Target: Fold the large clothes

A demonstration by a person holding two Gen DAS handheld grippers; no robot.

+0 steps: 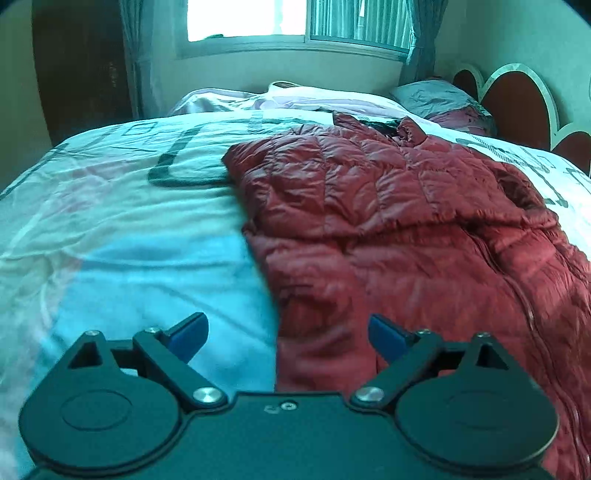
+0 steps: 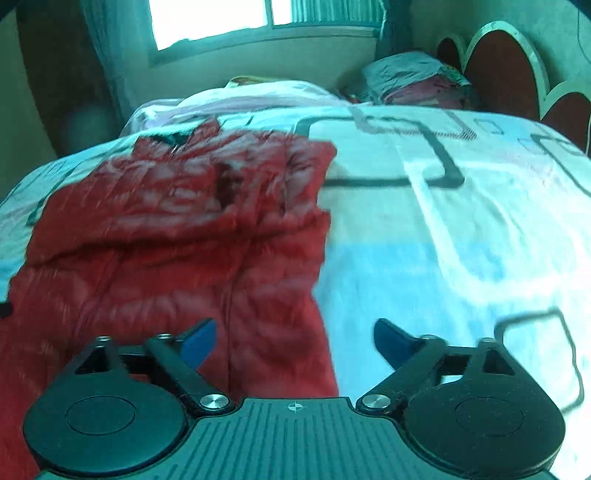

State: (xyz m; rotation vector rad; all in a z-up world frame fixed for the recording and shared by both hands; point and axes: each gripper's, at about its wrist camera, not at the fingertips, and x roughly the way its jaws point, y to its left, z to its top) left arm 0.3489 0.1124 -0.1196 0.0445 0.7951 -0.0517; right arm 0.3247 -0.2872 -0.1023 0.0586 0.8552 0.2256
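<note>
A dark red quilted puffer jacket (image 1: 399, 221) lies spread on the bed, collar toward the far end, sleeves folded in over the body. It also shows in the right wrist view (image 2: 177, 236), blurred. My left gripper (image 1: 288, 338) is open and empty, hovering above the jacket's near left edge. My right gripper (image 2: 295, 341) is open and empty, hovering above the jacket's near right edge.
The bed cover (image 1: 129, 229) is pale blue and white with dark printed lines. Pillows (image 1: 439, 99) and a scalloped red headboard (image 1: 517, 103) are at the far right. A window (image 1: 295, 22) with curtains is behind the bed. A dark wardrobe (image 1: 81, 66) stands far left.
</note>
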